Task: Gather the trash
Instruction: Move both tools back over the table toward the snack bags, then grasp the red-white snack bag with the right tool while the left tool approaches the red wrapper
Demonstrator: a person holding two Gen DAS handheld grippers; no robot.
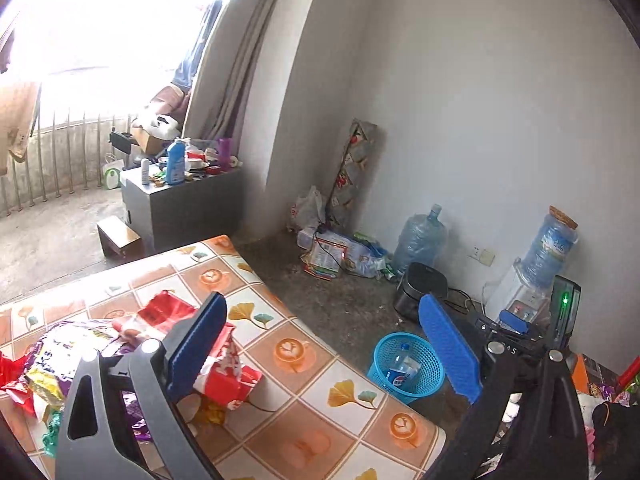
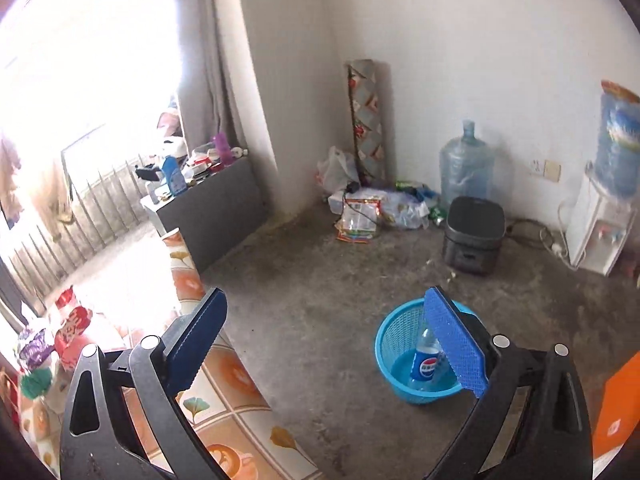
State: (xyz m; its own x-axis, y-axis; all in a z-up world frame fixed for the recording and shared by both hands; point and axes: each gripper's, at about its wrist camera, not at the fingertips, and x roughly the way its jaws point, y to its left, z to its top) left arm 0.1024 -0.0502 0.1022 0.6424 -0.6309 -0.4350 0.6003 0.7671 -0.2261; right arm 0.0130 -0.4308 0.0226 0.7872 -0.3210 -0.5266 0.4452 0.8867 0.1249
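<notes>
A blue mesh basket (image 1: 384, 354) (image 2: 394, 332) stands on the concrete floor beside the table and holds a Pepsi bottle (image 1: 398, 372) (image 2: 424, 362). Crumpled red, yellow and purple wrappers (image 1: 160, 314) lie in a pile on the table with the tiled cloth (image 1: 320, 392); some show at the left edge of the right wrist view (image 2: 72, 328). My left gripper (image 1: 324, 344) is open and empty above the table, its left finger over the wrappers. My right gripper (image 2: 328, 344) is open and empty above the floor, its right finger in front of the basket.
More litter and bags (image 2: 368, 208) lie in the far corner by a rolled mat (image 2: 366, 120). A black bin (image 2: 474, 232), a water jug (image 2: 466, 164) and a water dispenser (image 2: 600, 216) stand along the wall. A grey cabinet (image 2: 216, 204) with clutter stands by the balcony.
</notes>
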